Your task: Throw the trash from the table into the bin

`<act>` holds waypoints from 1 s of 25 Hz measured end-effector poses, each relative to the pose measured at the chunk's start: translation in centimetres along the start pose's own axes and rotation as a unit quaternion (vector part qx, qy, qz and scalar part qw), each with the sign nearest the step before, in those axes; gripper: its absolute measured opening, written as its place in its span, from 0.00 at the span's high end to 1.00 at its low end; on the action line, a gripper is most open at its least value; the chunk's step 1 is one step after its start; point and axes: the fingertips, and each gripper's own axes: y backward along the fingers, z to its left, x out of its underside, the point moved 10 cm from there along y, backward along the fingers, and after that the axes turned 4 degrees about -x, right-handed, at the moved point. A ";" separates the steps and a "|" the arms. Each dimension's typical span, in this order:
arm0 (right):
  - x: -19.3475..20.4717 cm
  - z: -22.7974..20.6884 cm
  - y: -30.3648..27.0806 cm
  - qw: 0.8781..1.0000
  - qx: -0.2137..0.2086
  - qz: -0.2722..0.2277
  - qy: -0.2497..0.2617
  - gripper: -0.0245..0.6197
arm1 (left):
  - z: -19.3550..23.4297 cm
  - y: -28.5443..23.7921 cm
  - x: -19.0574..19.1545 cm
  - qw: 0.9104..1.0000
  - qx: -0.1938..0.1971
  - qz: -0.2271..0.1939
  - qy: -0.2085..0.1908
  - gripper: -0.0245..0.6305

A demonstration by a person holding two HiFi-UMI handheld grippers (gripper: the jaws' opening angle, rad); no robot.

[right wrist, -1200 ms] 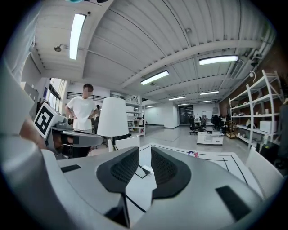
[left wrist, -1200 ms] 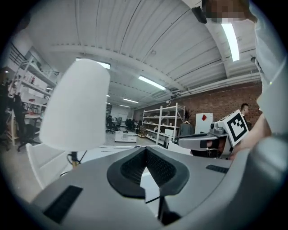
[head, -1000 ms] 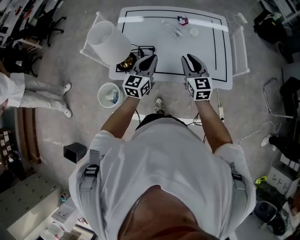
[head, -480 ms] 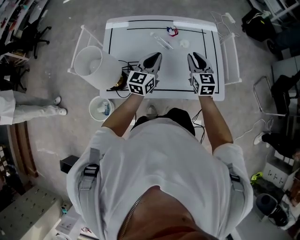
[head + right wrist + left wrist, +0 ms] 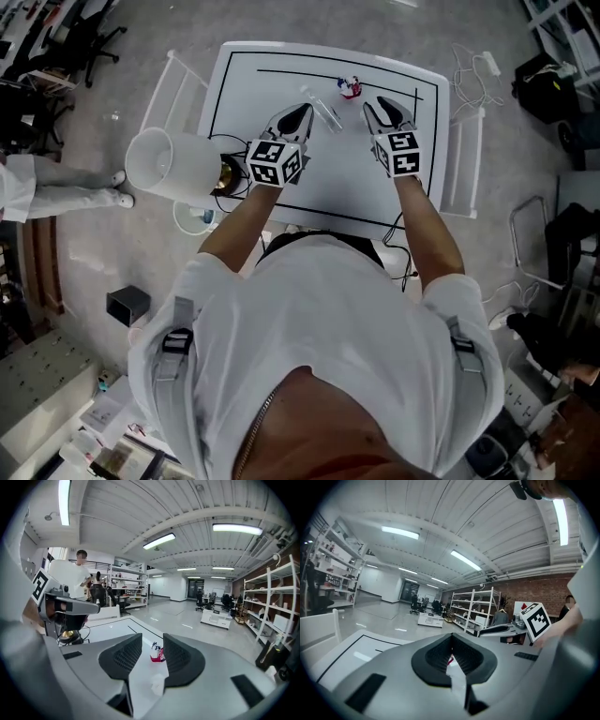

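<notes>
The red trash (image 5: pixel 157 652) lay just ahead of the right fingers (image 5: pixel 123 657), which were empty, half apart and had just opened further; the closed left fingers (image 5: pixel 435 658) were farther from it.

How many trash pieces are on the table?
3: a red wrapper near the far edge, a clear plastic piece beside the left gripper, and a white scrap below the right gripper. More may be hidden.

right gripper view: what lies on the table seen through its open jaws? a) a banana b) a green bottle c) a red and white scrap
c: the red and white scrap shows on the table in the gap between the parted jaws of the right gripper.
</notes>
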 end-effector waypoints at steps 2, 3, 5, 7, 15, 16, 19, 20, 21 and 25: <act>0.5 -1.3 -2.3 0.999 -0.029 0.018 0.008 0.73 | 0.1 -0.9 0.0 1.000 -0.020 0.007 0.001 0.95; 0.9 -1.8 -3.4 0.999 -0.043 0.027 0.013 0.70 | 0.1 -1.3 0.0 1.000 -0.029 0.010 0.000 0.95; 1.4 -2.6 -5.8 0.997 -0.066 0.045 0.020 0.64 | 0.3 -1.8 0.0 0.999 -0.043 0.015 -0.003 0.95; 2.1 -3.4 -8.1 0.994 -0.082 0.063 0.028 0.60 | 0.6 -2.3 0.1 0.998 -0.056 0.019 -0.004 0.95; 4.2 -5.5 -14.3 0.985 -0.107 0.123 0.053 0.55 | 1.4 -2.3 1.1 0.994 -0.102 0.034 0.001 0.95; 4.3 -5.6 -14.8 0.984 -0.110 0.128 0.055 0.55 | 1.4 -2.3 1.1 0.994 -0.105 0.035 0.002 0.95; 4.8 -5.5 -16.2 0.979 -0.122 0.146 0.070 0.55 | 1.5 -2.4 1.1 0.993 -0.114 0.037 0.003 0.95; 5.0 -5.4 -16.5 0.978 -0.123 0.151 0.074 0.55 | 1.5 -2.3 1.1 0.992 -0.116 0.038 0.003 0.95; 5.2 -5.3 -16.6 0.977 -0.125 0.156 0.078 0.55 | 1.4 -2.2 1.2 0.992 -0.118 0.040 0.003 0.95; 5.4 -5.2 -16.7 0.973 -0.127 0.165 0.095 0.67 | 1.2 -1.9 1.1 0.991 -0.124 0.043 -0.003 0.95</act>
